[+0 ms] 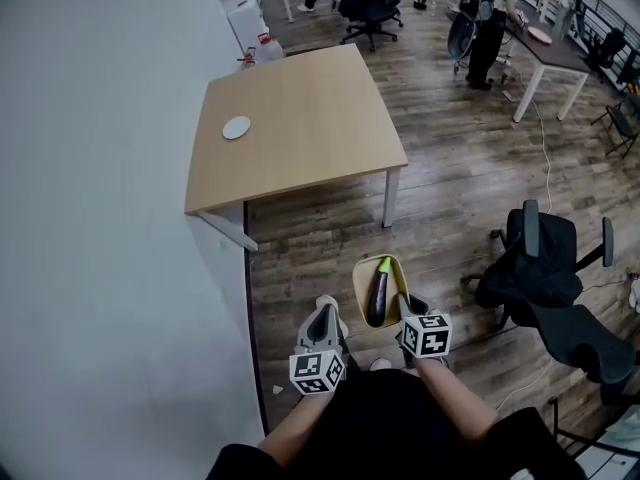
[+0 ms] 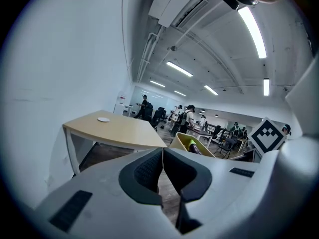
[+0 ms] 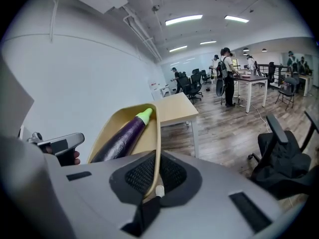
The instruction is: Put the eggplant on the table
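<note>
A dark purple eggplant (image 1: 379, 293) with a green stem lies in a shallow yellow tray (image 1: 360, 276), held above the wooden floor. My right gripper (image 1: 403, 306) is shut on the tray's near rim; in the right gripper view the rim (image 3: 157, 133) runs between the pads and the eggplant (image 3: 122, 136) lies just beyond. My left gripper (image 1: 323, 315) hangs to the tray's left, shut with nothing in it (image 2: 162, 156). The light wooden table (image 1: 300, 118) stands ahead against the white wall, a small white disc (image 1: 236, 127) on it.
A black office chair (image 1: 545, 268) stands to the right on the plank floor. Farther off are more chairs (image 1: 370, 8), a white desk (image 1: 550, 53) and a person (image 1: 488, 18) standing by it. The white wall (image 1: 100, 218) runs along the left.
</note>
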A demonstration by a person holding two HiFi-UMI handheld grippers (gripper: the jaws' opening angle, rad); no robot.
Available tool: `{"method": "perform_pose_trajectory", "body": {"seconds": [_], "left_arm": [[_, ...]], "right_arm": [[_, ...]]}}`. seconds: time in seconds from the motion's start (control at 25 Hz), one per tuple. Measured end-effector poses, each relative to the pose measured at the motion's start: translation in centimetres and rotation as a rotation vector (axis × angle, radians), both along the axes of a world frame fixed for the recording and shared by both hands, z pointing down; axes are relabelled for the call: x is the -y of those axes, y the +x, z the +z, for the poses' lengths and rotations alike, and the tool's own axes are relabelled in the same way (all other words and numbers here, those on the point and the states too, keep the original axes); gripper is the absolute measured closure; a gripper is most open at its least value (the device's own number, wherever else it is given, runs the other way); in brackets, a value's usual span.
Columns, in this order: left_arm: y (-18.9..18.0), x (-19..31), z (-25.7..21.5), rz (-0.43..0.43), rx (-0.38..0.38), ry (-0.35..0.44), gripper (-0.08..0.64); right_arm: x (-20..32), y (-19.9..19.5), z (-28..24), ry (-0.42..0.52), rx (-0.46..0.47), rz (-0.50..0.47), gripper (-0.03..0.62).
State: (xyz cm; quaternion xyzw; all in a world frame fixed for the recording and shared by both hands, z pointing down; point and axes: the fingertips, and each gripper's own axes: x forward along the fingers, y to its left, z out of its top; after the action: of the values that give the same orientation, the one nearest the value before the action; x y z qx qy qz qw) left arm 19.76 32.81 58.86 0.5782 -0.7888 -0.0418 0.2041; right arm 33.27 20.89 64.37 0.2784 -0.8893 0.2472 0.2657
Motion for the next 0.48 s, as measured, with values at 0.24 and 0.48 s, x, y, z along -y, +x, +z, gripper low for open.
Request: {"method": "perform_pose_trajectory", "body": {"seconds": [0.24, 0.48], "left_arm": [[-3.1, 4.6, 1.0, 0.026, -0.014, -0.009, 0.541], [-8.4, 10.4, 2.1, 0.08, -0.024, -0.027, 0.541]], "right_arm": [[4.0, -2.6, 0.7, 0.009, -0.042, 0.048, 0.529], [9.4, -7.1, 1.5, -0.009, -0.065, 0.11, 0.53]]}}
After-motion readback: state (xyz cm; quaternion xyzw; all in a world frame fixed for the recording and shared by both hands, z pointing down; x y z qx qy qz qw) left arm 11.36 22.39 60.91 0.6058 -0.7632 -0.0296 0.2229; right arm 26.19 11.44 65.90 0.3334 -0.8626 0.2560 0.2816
